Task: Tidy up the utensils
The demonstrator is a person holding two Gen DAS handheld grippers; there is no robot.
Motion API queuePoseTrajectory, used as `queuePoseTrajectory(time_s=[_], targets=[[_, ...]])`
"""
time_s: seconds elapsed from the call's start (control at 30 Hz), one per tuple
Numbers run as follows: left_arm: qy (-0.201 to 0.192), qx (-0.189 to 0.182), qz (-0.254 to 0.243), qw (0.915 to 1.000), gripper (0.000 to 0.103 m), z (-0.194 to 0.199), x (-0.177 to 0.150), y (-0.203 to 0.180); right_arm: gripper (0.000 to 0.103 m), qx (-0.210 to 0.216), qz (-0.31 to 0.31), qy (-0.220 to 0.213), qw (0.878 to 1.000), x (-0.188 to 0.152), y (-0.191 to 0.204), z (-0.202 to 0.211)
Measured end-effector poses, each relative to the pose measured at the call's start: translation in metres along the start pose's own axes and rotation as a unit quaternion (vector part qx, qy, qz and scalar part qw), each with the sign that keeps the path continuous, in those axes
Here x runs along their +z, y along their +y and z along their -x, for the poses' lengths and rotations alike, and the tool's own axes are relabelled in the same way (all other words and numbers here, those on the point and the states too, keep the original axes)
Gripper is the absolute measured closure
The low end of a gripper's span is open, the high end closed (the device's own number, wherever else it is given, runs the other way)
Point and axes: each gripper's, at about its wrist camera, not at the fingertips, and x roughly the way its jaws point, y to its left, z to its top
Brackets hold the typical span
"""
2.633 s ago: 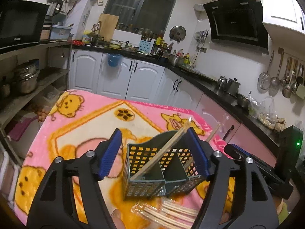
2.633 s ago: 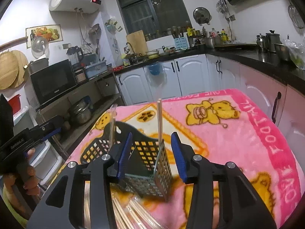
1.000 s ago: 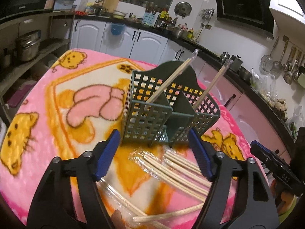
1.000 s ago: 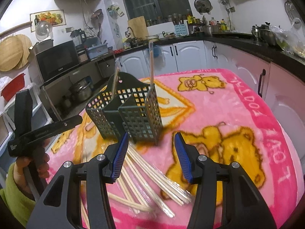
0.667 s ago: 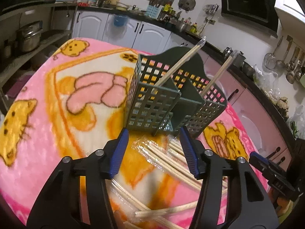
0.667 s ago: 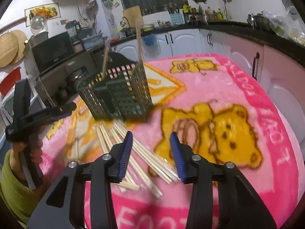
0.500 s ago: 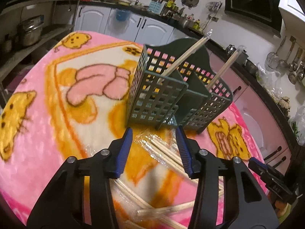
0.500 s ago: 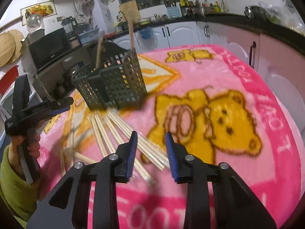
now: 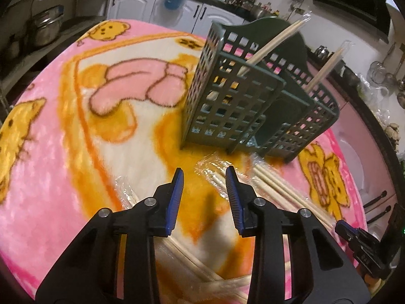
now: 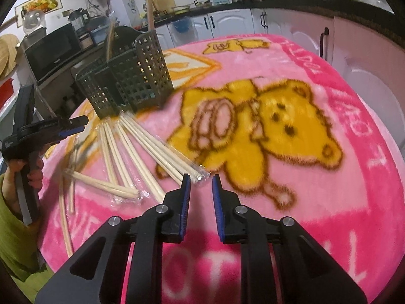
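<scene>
The left hand-held gripper (image 9: 204,176) hangs over the blanket with its jaws partly spread, having just been closing, and nothing between them; the wrapped end of a chopstick bundle (image 9: 255,185) lies just off its right fingertip. The right hand-held gripper (image 10: 200,179) is likewise narrowed but not pinching anything, its jaws having just been closing, with the wrapped tip of the chopsticks (image 10: 162,152) just beyond its left fingertip. More chopsticks fan across the pink bear-print blanket (image 10: 291,131) toward the green caddy (image 9: 243,106), which stands upright with two chopsticks leaning in it. Behind are white kitchen cabinets (image 10: 227,22) and a microwave (image 10: 50,50).
</scene>
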Motion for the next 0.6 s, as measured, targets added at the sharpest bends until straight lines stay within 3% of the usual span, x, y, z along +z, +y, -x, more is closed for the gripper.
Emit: queuePoseTrajectory(time_s=[0.43, 0.6], targets=[[0.016, 0.010, 0.018, 0.9997, 0.075, -0.017, 0.006, 0.008, 0.083, 0.016, -0.002, 0.005, 1.000, 0.012, -0.001, -0.020], [0.017, 0.012, 0.021, 0.9996, 0.068, -0.021, 0.008, 0.008, 0.079, 0.032, -0.012, 0.007, 0.999, 0.019, -0.006, -0.025]])
